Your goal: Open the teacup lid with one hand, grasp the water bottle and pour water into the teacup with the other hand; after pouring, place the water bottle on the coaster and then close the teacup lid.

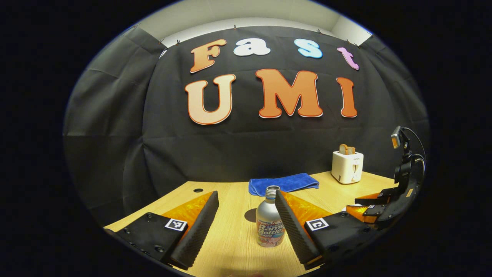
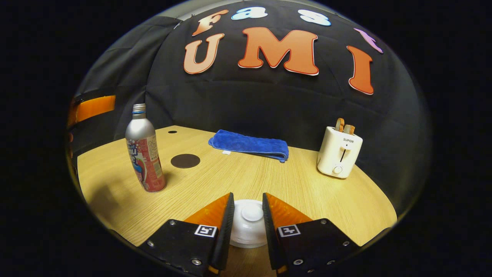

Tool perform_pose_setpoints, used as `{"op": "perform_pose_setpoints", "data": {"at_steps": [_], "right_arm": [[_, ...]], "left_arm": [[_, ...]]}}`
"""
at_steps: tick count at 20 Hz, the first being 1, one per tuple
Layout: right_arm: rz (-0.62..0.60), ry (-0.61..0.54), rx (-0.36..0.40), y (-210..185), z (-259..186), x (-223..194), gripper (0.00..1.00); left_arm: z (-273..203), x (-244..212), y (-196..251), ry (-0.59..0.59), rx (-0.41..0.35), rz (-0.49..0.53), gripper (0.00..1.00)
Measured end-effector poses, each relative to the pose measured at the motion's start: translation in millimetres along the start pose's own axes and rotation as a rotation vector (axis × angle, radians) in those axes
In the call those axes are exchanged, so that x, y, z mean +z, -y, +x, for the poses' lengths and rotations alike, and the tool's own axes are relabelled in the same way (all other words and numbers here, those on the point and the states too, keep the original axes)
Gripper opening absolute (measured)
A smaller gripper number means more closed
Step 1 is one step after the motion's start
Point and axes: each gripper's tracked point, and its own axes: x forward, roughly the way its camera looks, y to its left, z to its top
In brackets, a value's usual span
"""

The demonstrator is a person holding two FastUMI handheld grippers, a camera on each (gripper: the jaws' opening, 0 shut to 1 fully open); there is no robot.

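A silver water bottle [image 1: 270, 217] with a printed label and no cap stands upright on the wooden table [image 1: 234, 246]. My left gripper [image 1: 246, 227] is open wide, and the bottle stands between its fingers, close to the right one. In the right gripper view the bottle [image 2: 144, 154] stands at the left, with a dark round coaster [image 2: 185, 161] just behind it. My right gripper [image 2: 248, 215] hangs over the white teacup lid [image 2: 250, 231], its fingers narrowed on either side of the knob. Whether they press on the knob is unclear. The cup under the lid is hidden.
A folded blue cloth [image 2: 250, 144] lies at the back of the table [image 2: 230, 181]. A white toaster [image 2: 339, 152] with bread in it stands at the back right. A small round hole [image 2: 172, 131] sits near the table's far left edge.
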Motion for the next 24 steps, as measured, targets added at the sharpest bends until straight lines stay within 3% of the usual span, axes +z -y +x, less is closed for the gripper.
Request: {"op": "perform_pose_setpoints", "data": {"at_steps": [9,16,24], "right_arm": [[-0.018,0.008,-0.008,4.5,-1.5,3.0,0.23],[0.036,0.041,0.013,5.1,-8.6,14.9,0.19],[0.025,0.136,-0.030,26.8,-34.4,53.8,0.19]], "left_arm": [[6.4,-10.9,13.3,-0.021,-0.036,0.005,0.96],[11.3,-31.0,29.3,-0.068,-0.078,-0.007,0.97],[26.0,-63.0,43.3,-0.144,-0.101,-0.024,0.97]]}}
